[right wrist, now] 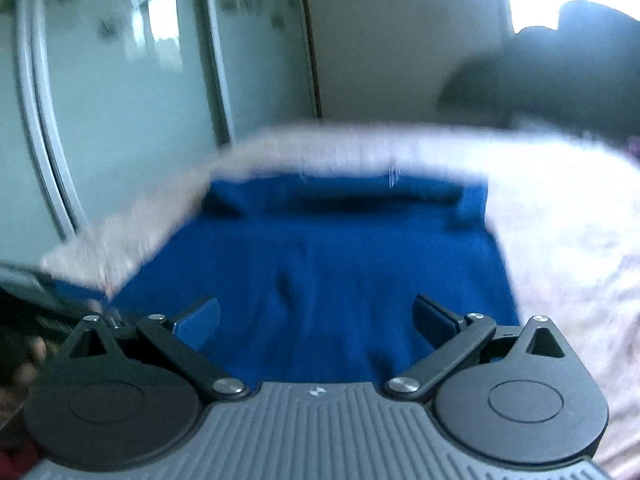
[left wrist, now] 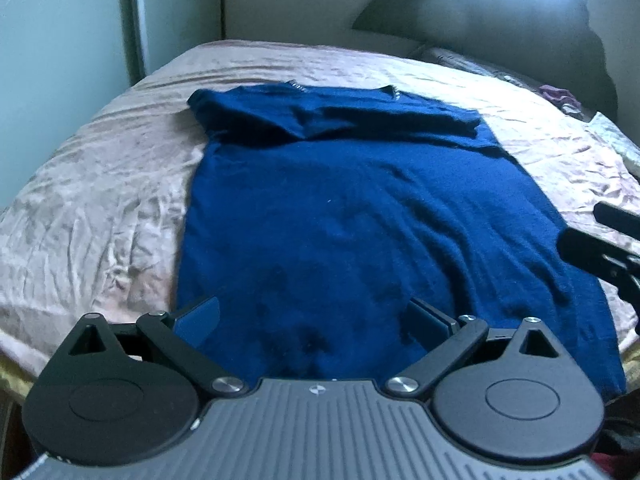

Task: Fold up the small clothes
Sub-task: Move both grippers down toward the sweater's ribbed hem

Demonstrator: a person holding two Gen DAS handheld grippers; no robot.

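A dark blue shirt (left wrist: 340,208) lies flat on a bed with a pale pink sheet (left wrist: 100,208), its sleeves folded in across the far end. My left gripper (left wrist: 316,320) is open and empty above the shirt's near hem. My right gripper (right wrist: 316,320) is open and empty, also over the near part of the shirt (right wrist: 320,256); its view is blurred by motion. The right gripper also shows at the right edge of the left wrist view (left wrist: 600,248), above the shirt's right side.
A dark headboard (left wrist: 520,36) and pillows stand at the far right of the bed. A glass wardrobe door (right wrist: 120,100) is along the left wall. Small clothes (left wrist: 560,96) lie at the bed's far right.
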